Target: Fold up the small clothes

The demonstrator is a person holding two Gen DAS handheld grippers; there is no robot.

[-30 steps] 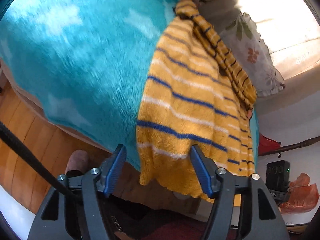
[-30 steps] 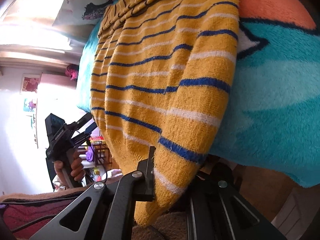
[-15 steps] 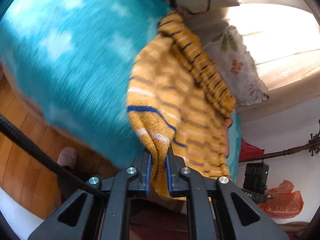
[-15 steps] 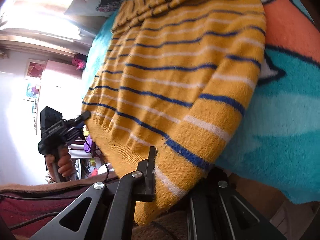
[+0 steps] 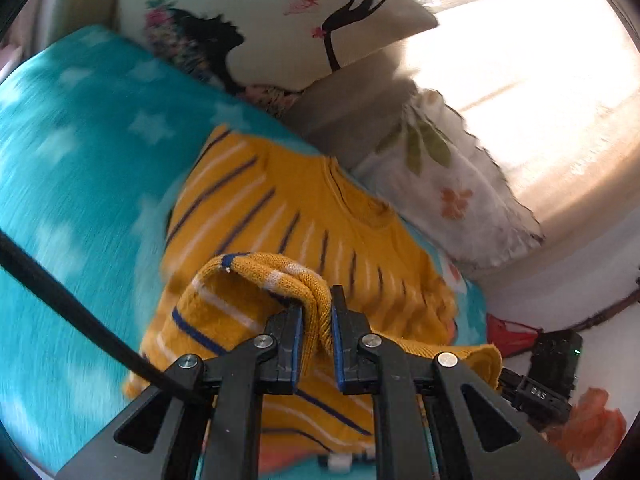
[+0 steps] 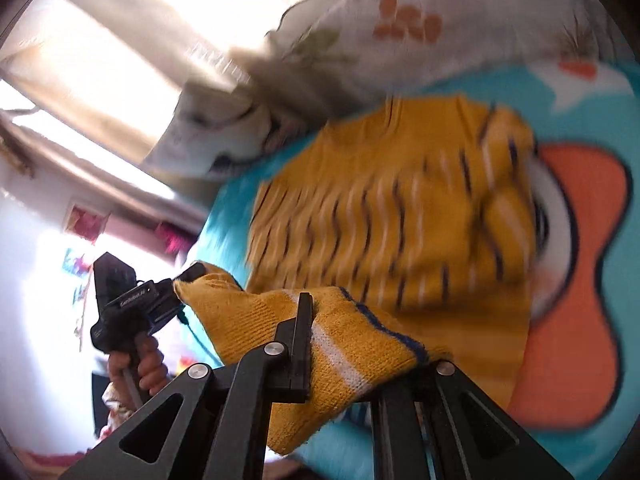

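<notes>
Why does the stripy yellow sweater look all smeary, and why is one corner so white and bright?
Right wrist view: the yellow striped sweater and teal blanket are streaked by motion blur, while the fingers stay sharp. Sunlight washes out the window. Left wrist view: the blanket is smeared at the left, there is glare at the upper right, and the fisheye bends the edges.

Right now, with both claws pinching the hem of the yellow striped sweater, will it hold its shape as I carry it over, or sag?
Likely sag: the sweater drapes limply over the left claw and bunches at the right claw. The knit looks thick, so probably not slippery. The fuzzy blanket may drag on it.
</notes>
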